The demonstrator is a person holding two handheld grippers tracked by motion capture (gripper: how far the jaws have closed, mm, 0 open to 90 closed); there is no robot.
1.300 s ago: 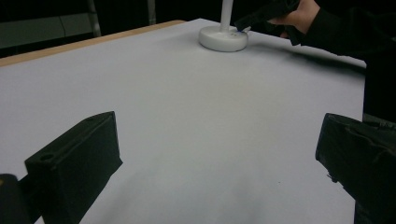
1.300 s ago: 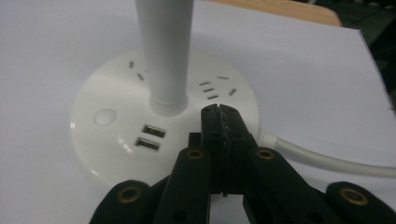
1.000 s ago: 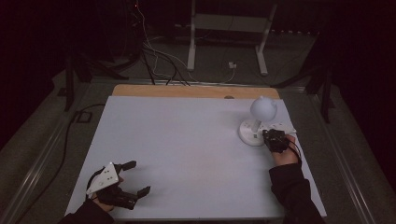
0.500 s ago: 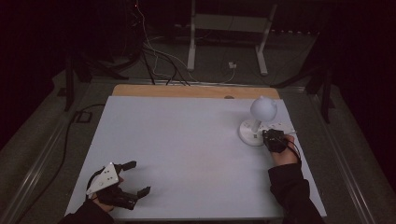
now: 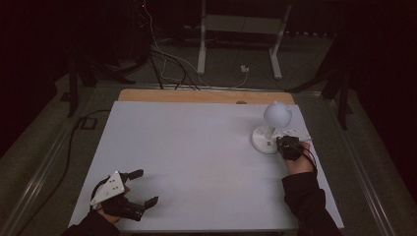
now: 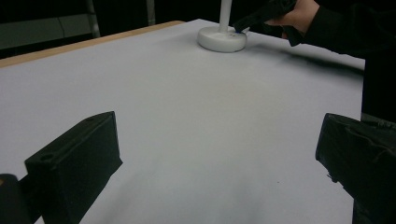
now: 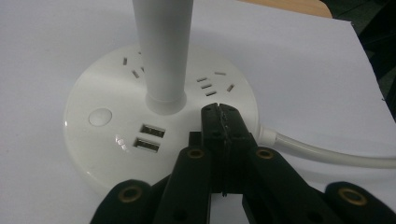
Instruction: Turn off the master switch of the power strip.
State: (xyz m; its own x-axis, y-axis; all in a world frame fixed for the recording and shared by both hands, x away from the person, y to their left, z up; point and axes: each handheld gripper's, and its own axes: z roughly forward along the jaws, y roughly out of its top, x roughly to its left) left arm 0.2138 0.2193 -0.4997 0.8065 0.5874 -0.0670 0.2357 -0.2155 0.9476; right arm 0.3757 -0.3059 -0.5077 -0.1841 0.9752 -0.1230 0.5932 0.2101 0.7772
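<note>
A dim lab or recording room set up for tabletop trials.

A bare white table with a wooden far edge stands alone on grey carpet in a dark room. Loose cables trail across the floor behind it, past the metal legs of a stand and a white plug. A black cable runs along the floor at the left, and a rail lies beside the table.

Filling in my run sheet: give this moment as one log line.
left tongs: open, idle on table | right tongs: shut, tips over lamp base | lamp: upright
</note>
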